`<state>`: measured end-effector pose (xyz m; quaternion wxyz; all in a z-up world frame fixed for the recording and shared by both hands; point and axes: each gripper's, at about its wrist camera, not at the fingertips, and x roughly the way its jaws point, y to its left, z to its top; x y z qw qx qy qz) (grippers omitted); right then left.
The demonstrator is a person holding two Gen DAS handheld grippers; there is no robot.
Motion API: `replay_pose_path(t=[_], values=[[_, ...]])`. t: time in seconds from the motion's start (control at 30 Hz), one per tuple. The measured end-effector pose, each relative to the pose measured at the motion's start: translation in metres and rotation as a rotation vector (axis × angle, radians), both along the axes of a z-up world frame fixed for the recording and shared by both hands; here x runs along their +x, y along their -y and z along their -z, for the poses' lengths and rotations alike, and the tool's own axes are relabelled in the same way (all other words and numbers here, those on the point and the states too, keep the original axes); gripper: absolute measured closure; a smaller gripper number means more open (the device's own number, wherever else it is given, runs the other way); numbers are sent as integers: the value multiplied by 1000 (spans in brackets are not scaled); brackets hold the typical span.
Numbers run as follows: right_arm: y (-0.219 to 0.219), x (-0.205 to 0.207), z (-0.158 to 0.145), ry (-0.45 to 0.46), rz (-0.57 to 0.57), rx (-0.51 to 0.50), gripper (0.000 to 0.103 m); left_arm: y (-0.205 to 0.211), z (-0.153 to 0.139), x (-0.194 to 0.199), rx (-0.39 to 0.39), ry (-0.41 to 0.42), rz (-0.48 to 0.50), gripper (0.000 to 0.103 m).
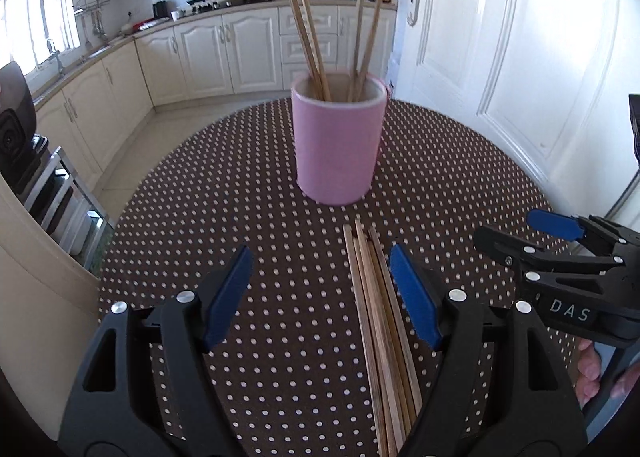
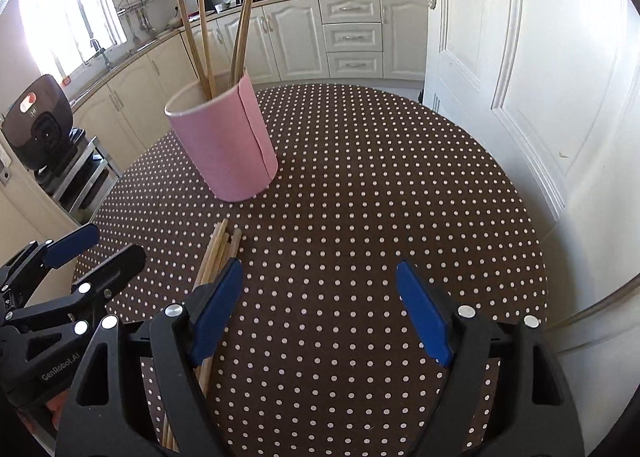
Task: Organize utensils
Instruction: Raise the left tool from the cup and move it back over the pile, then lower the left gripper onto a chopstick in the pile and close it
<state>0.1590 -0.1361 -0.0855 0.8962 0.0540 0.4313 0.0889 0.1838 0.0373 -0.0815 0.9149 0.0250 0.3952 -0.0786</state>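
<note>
The left tool (image 1: 320,289) hangs over the brown dotted table (image 1: 240,225) with its blue pads spread wide and nothing between them — its right pad sits just beside the bundle of loose chopsticks (image 1: 376,317) lying flat on the cloth. Beyond the bundle's far ends, near but apart, stands the pink holder (image 1: 338,145), upright, with four chopsticks (image 1: 308,37) leaning inside it. Further right, the right tool (image 2: 320,301) is likewise wide apart and empty over bare table; the loose chopsticks pass under its left pad — whether they touch cannot be told.
</note>
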Motion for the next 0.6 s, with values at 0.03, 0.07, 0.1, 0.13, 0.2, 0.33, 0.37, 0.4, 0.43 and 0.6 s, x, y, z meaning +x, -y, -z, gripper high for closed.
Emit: replay_pose_path(t=[0.03, 0.07, 0.1, 0.13, 0.2, 0.33, 0.37, 0.4, 0.43, 0.6], values=[[0, 0, 2, -4, 3, -2, 28, 0, 4, 0, 1, -17, 3, 32], [1, 0, 5, -7, 6, -3, 28, 0, 7, 0, 0, -27, 7, 32], [2, 0, 6, -9, 7, -4, 28, -1, 10, -1, -3, -35, 15, 32], [2, 0, 9, -14, 9, -7, 28, 0, 12, -2, -5, -40, 22, 32], [3, -1, 14, -22, 12, -9, 28, 0, 15, -5, -7, -49, 34, 32], [6, -3, 23, -40, 16, 5, 28, 4, 22, -8, -26, -74, 65, 32], [7, -4, 24, -43, 14, 10, 28, 6, 24, -8, -29, -80, 77, 32], [7, -5, 26, -48, 4, 23, 28, 8, 27, -8, -31, -87, 86, 32], [7, -7, 26, -49, -9, 33, 28, 11, 30, -7, -27, -95, 94, 32], [7, -15, 26, -24, 0, 15, 28, 19, 38, 1, -17, -126, 92, 45]])
